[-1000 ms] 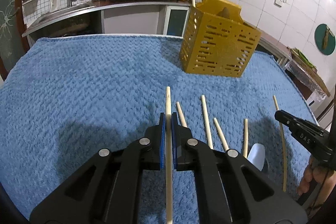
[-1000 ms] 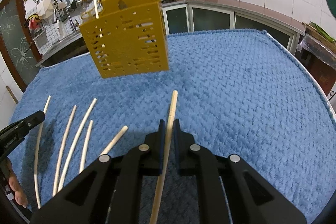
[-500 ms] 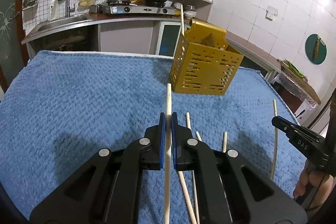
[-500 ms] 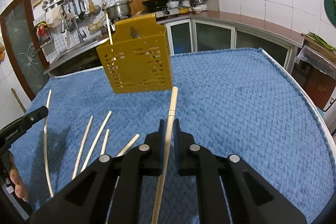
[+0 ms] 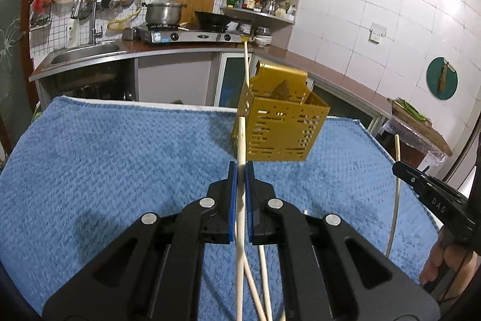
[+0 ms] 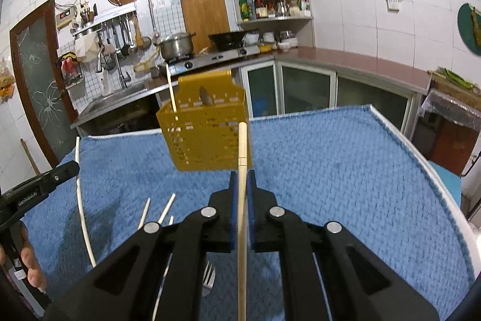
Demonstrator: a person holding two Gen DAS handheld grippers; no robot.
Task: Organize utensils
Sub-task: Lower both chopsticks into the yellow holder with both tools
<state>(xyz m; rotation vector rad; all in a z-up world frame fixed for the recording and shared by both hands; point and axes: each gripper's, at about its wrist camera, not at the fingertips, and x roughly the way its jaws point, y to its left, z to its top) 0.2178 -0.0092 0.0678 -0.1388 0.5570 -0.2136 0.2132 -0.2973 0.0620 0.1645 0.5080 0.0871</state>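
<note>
Wooden chopstick (image 5: 241, 140) clamped between the blue pads of the left gripper (image 5: 240, 170), pressed tight on it, long axis running straight out along the fingers and pointing at the yellow basket (image 5: 279, 128). Same story on the other side: the right gripper (image 6: 242, 179) pinches its own chopstick (image 6: 243, 146), tip also aimed at the basket (image 6: 207, 134), which sits just beyond and a touch left of that tip.

Here's what the drop turns on, as I read it. The basket stands upright on the blue towel (image 5: 120, 158) with its mouth facing up, while both sticks lie along the fingers, pointing forward and down. So each stick looks to need carrying over the rim and tipping nearer upright before letting go. From the left view the basket sits slightly right of the tip; from the right view slightly left, so it lies between the two hands, and neither looks clearly nearer.

One stick (image 6: 171, 89) already stands in the basket's left corner, leaning out over the rim.

Hard to see: the basket's inner dividers, so I can't say which compartment is free. A dark shape shows near its back wall, unclear what. More loose sticks (image 6: 166, 208) lie on the towel, mostly hidden under the gripper bodies, and a fork (image 6: 209, 276) peeks out below the right one, handle covered. The back ends of both held sticks are cut off at the frame's bottom.
</note>
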